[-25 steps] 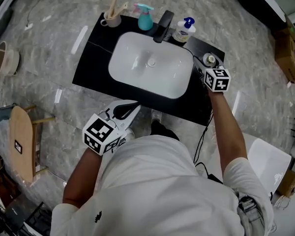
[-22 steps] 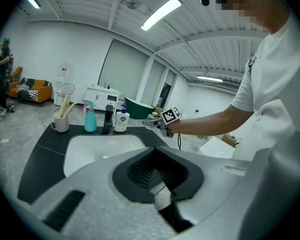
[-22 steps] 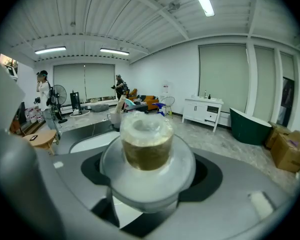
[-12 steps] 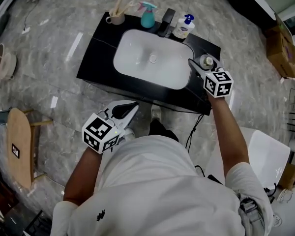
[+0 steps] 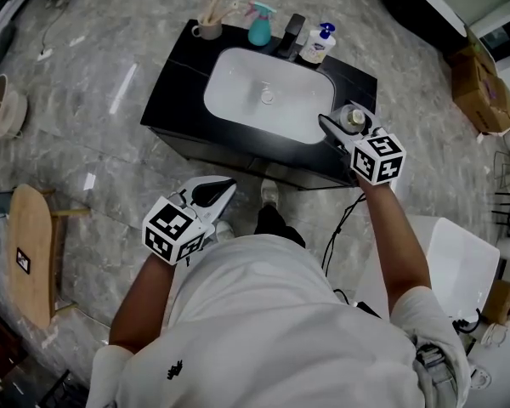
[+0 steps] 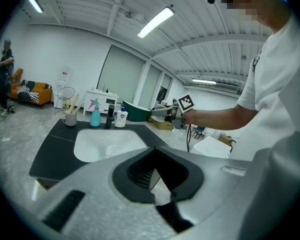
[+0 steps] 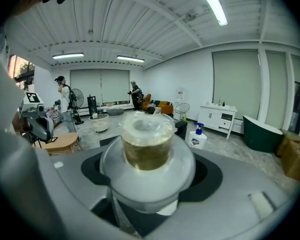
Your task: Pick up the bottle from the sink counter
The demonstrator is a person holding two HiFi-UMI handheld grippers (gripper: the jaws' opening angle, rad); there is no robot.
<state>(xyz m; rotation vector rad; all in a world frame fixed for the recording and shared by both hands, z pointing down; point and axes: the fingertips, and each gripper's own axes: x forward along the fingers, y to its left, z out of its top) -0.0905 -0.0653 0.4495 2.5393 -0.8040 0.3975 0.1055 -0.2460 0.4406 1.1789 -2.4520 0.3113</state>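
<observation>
Bottle lifted off sink counter, clamped upright between right gripper jaws

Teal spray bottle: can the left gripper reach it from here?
Probably not without leaning in: the left gripper hangs short of the counter, and the teal spray bottle stands beyond the basin. Nothing blocks the way.

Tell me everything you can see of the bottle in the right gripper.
The bottle is clear plastic by its look, with a broad rounded shoulder and an amber-tinted neck under a translucent cap. It stands upright between the right gripper's fingers, which clamp its sides, over the dark counter's right end. Its base is hidden.
</observation>
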